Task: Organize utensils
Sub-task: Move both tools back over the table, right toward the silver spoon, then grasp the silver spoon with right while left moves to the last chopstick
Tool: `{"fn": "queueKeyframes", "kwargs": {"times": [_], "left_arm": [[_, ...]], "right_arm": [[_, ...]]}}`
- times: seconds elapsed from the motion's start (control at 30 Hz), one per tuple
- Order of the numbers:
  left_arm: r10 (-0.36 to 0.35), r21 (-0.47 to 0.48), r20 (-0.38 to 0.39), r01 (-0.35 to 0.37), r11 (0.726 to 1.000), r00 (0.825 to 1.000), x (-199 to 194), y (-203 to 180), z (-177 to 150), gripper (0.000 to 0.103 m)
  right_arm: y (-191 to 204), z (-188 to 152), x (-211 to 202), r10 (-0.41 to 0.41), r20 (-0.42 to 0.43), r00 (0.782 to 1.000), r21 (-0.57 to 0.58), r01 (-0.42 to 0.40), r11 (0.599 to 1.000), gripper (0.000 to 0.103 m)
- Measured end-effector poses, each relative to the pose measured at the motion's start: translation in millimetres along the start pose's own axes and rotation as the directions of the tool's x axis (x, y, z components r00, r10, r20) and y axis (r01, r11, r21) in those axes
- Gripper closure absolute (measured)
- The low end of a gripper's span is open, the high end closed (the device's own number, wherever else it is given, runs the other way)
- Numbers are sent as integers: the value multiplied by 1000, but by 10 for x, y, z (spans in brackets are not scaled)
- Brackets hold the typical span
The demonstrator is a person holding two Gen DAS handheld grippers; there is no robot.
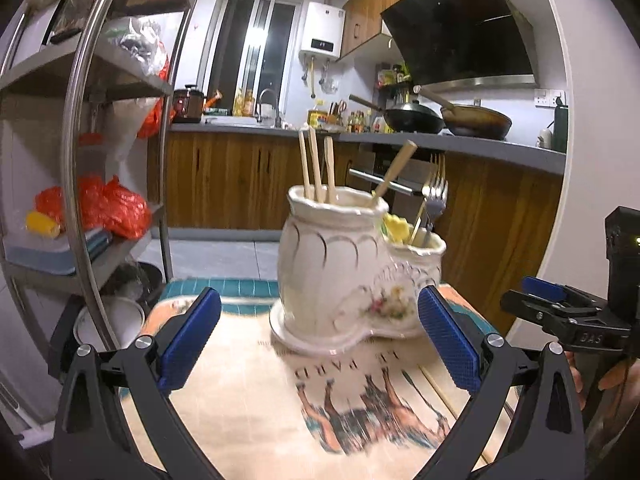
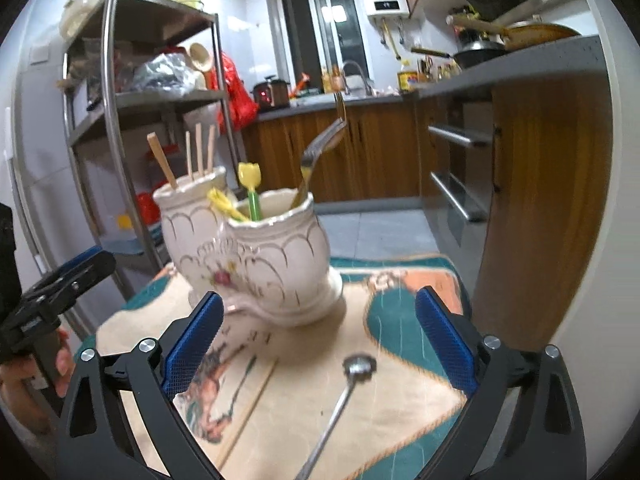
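Left tongs (image 1: 320,336) spread wide, gripping nothing; they face the ceramic holder (image 1: 344,268) from close in, and in the left wrist view its base sits between the two blue pads (image 1: 188,340) but beyond them, no contact. Right tongs (image 2: 316,340) likewise released and empty.

Holder stands upright on a printed cloth (image 2: 400,380) covering the tabletop (image 1: 208,286) — two joined pots, one taller. Taller pot carries wooden chopsticks (image 1: 318,170) and one wooden handle leaning. Shorter pot carries a fork (image 2: 320,152), tines up, and yellow flower-topped picks (image 2: 250,178).

Metal spoon (image 2: 344,396) lies flat on the cloth, bowl toward the holder, handle running back between the right tongs' fingers; it sits lower than the pads, untouched. A single thin stick (image 2: 252,408) lies loose on the cloth left of the spoon, just inside the right tongs' left finger. From the left side that stick (image 1: 438,392) shows beside the right pad. Motion blur softens the cloth print.
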State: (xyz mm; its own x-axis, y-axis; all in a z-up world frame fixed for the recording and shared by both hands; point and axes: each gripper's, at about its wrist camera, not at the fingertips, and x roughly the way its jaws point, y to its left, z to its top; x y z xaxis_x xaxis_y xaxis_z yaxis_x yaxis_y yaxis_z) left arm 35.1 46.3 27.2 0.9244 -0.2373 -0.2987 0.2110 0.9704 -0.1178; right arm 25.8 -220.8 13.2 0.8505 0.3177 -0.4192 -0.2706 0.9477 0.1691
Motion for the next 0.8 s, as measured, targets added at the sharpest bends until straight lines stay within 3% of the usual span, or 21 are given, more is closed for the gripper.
{"fn": "queueKeyframes", "kwargs": {"times": [0.27,0.43,0.67,0.8], "left_arm": [[-12,-4,-92,12,1000,996,24,-61,-194,6],[-32,4,-119,32,999,992,55,-106,-230,6],[-37,39,-159,44,998,987,137,-172,-277,6],[-36,43,-170,44,998,985,179,-190,-281,6]], "right_arm": [[-79,-172,22,-42,-105,994,36,46,998,7],[-83,-247,179,-51,-249,967,34,61,998,7],[-52,-363,355,-124,-329,936,-52,113,992,7],[-48,-392,423,-118,-370,922,-56,105,993,8]]}}
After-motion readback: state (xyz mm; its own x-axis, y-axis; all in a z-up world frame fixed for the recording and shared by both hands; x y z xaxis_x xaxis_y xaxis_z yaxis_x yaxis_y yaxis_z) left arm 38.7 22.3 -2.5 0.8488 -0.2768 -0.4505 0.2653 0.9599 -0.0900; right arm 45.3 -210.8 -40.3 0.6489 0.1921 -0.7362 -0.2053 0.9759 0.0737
